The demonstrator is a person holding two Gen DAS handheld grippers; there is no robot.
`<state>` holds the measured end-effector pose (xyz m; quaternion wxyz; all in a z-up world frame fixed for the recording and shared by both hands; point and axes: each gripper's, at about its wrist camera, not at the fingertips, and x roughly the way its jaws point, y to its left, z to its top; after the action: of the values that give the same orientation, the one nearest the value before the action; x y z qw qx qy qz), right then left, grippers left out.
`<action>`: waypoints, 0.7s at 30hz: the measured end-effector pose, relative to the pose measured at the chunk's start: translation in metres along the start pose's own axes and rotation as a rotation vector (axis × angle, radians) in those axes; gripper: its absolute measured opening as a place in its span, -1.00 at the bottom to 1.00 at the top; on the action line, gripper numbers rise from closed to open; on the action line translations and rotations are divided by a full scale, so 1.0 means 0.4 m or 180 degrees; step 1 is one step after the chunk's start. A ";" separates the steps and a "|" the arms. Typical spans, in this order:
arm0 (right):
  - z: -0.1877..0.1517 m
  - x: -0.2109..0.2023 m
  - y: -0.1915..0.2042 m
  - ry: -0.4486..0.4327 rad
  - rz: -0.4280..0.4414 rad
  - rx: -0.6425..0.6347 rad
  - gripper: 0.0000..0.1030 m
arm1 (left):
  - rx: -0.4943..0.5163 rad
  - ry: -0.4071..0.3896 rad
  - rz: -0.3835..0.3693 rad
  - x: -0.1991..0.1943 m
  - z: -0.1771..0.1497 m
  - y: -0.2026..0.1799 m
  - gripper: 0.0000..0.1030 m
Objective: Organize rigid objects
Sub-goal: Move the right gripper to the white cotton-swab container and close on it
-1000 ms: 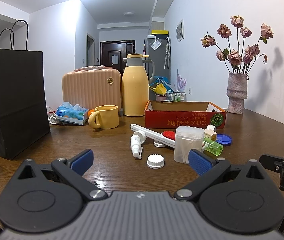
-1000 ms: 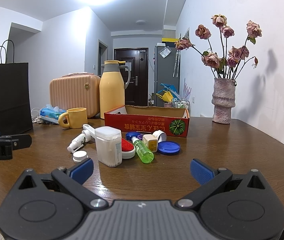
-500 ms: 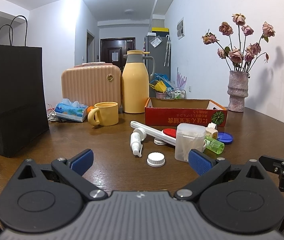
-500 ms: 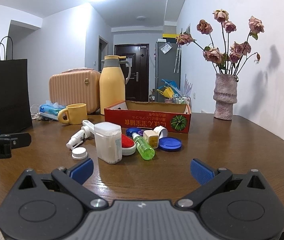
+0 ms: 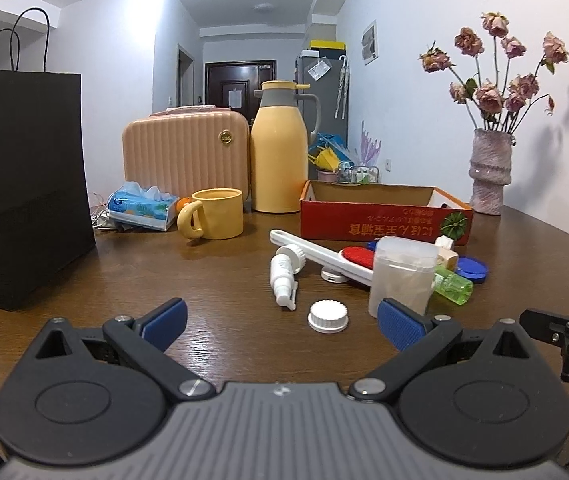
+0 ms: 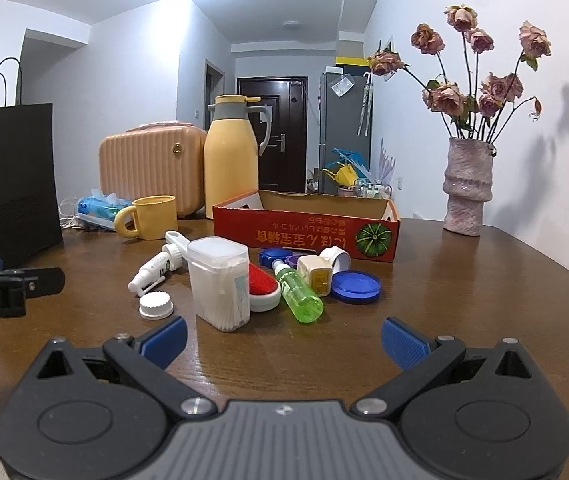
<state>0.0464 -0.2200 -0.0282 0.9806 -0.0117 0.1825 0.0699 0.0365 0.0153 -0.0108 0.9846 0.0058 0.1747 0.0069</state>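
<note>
Hovering low over table (image 6: 464, 280) | left gripper (image 5: 280, 320) held apart, empty | right gripper (image 6: 282, 334) held apart, empty | cotton swab box (image 6: 220, 282) seen frame centre, red box (image 6: 306, 236) behind.

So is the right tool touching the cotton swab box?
Apart. The right wrist view shows bare table between the open right tool and the swab box.
</note>
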 end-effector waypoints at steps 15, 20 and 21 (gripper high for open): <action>0.031 0.120 0.026 0.0097 0.0099 -0.0081 1.00 | 0.0039 0.0069 0.0037 0.108 0.026 0.018 1.00; 0.042 0.168 0.041 0.0156 0.0171 -0.0092 1.00 | 0.0041 0.0112 0.0047 0.145 0.033 0.026 1.00; 0.046 0.178 0.046 0.0160 0.0173 -0.0109 1.00 | 0.0045 0.0124 0.0061 0.154 0.034 0.029 1.00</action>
<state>0.1161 -0.1914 -0.0367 0.9731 -0.0252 0.2062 0.0993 0.0988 0.0278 -0.0189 0.9808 0.0143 0.1938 0.0152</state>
